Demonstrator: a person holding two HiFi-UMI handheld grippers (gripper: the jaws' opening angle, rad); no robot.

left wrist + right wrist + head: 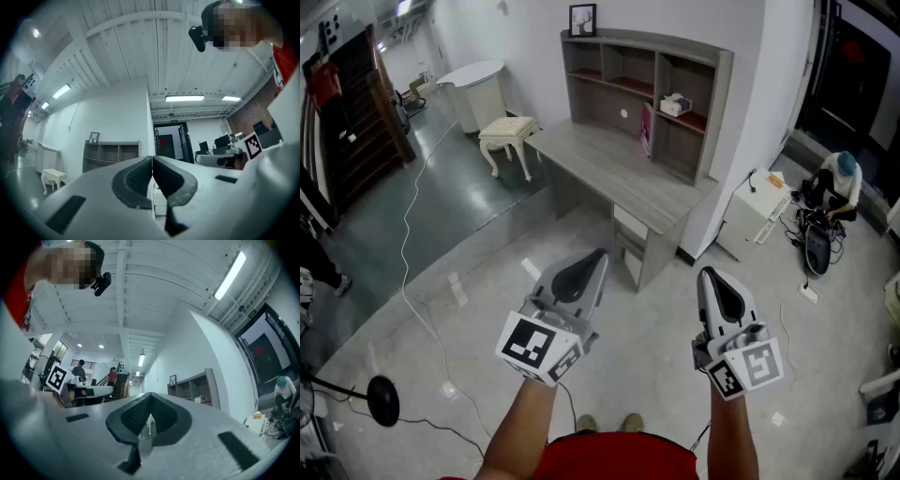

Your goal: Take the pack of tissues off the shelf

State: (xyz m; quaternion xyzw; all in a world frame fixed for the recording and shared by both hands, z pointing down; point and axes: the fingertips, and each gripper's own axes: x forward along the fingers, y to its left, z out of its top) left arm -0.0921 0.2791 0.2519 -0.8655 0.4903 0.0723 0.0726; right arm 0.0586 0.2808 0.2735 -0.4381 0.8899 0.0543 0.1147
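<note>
Tissue pack (675, 104) sits in the right-hand compartment of the shelf (656, 43) above the worktop (600, 161) — well apart, ahead of both tongs. Left tongs (598, 257) and right tongs (709, 275) are both closed and empty — the right looks nearer.

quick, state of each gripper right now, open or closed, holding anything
left gripper: closed, holding nothing
right gripper: closed, holding nothing
</note>
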